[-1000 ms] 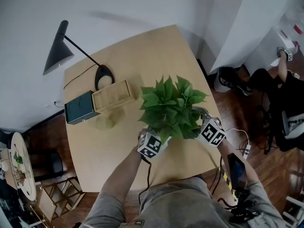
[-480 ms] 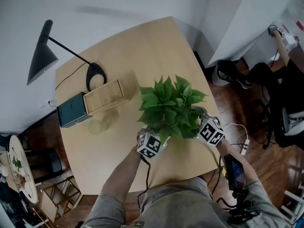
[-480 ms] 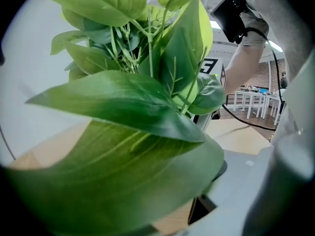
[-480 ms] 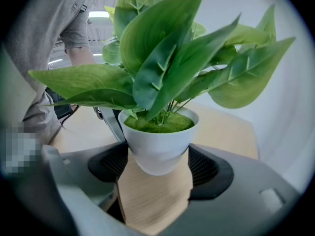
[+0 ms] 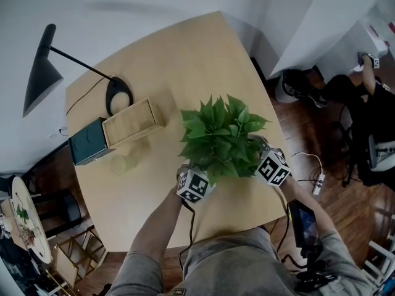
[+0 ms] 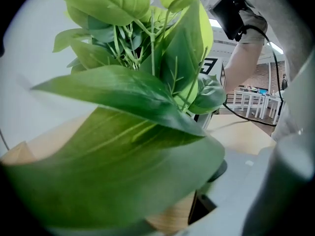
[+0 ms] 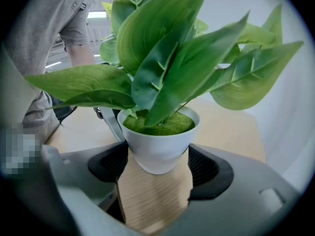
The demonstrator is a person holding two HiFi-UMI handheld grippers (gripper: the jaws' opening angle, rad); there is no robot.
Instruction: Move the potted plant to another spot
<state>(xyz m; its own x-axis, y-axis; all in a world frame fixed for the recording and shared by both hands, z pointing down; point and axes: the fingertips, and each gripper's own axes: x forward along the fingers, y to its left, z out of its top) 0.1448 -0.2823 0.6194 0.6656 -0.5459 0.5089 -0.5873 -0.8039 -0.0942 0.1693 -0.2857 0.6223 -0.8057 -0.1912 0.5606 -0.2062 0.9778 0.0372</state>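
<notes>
Potted plant [image 5: 223, 137]: near-right area of worktop [image 5: 185, 60]. Right hand-held gripper [image 7: 156, 157] clamps its pot [image 7: 157, 144]. Left hand-held gripper [image 5: 194, 185] is leaf-screened, grip undeterminable. Judged grasped; relocation and set-down not yet done.

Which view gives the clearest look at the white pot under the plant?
The right gripper view: the white pot shows whole, rim to base, held in the right claw. In the head view, the leaves cover it entirely. In the left gripper view, leaves fill the frame and hide it.
</notes>
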